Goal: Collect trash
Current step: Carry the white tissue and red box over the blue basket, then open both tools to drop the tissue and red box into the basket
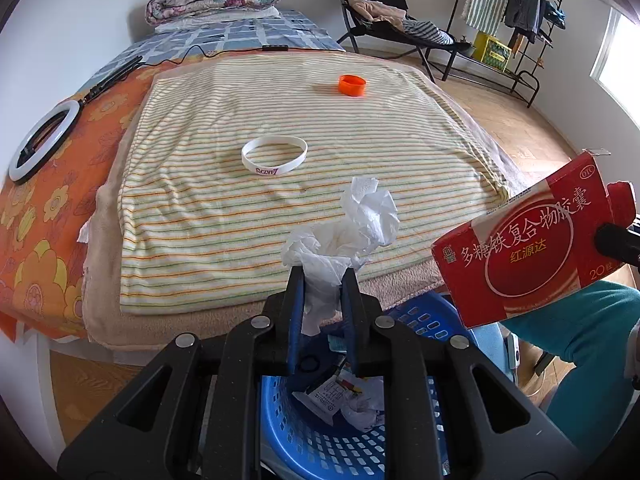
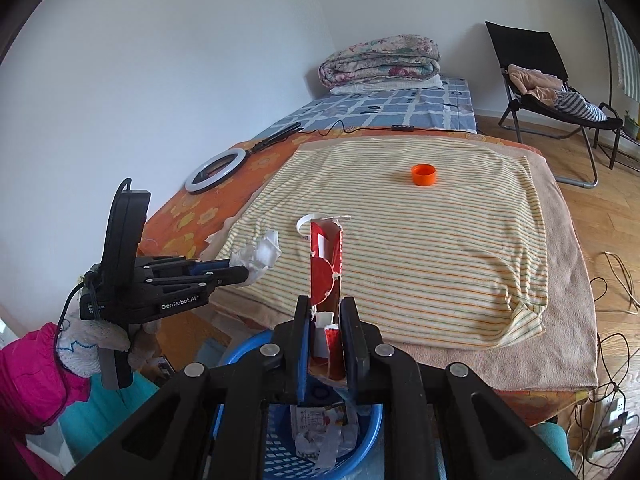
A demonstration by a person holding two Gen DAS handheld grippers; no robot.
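- Left gripper, marked "GenRobot.AI", clamps crumpled white tissue paper.
- Right gripper pinches flattened red cardboard medicine box labelled "红源达", "OTC".
- White "LAKERS" wristband lies on striped cloth.

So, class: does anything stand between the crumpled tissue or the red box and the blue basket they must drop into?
Nothing visible does. The left gripper holds the crumpled tissue and the right gripper holds the red box above the open-topped blue basket, which already holds paper scraps.
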